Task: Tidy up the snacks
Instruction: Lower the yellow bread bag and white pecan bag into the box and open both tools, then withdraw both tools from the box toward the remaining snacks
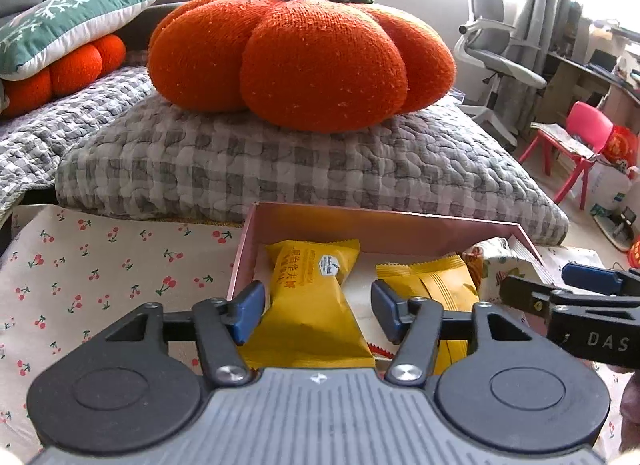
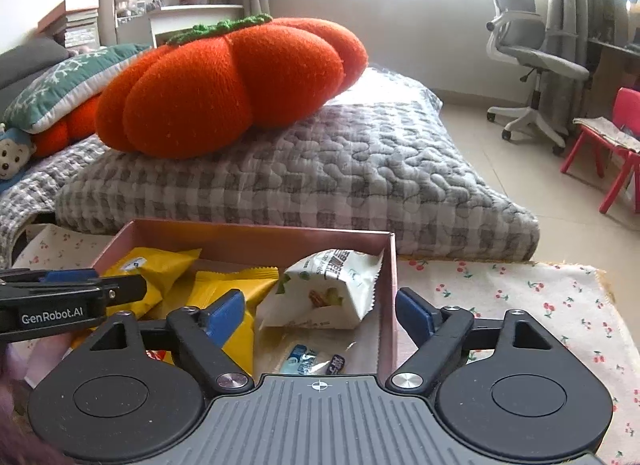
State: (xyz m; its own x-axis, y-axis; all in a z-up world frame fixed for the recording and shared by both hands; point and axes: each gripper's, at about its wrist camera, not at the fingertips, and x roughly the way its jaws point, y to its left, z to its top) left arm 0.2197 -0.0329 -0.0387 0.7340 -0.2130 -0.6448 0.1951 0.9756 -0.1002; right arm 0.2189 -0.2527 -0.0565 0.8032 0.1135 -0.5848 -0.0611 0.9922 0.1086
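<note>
left gripper (image 2: 60, 289): "GenRobot.AI" | right gripper (image 1: 568, 289): "DAS"

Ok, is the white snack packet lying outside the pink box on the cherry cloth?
No, in the right wrist view the white snack packet lies inside the pink box, leaning by its right wall next to the yellow packets.

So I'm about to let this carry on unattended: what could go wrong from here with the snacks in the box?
1. The right tongs straddle the pink box's right wall, one finger outside; closing could pinch the wall.
2. The white packet leans against that wall and could tip.
3. The left tongs stand open around a yellow packet; with the right tongs close alongside, the two may collide.
</note>
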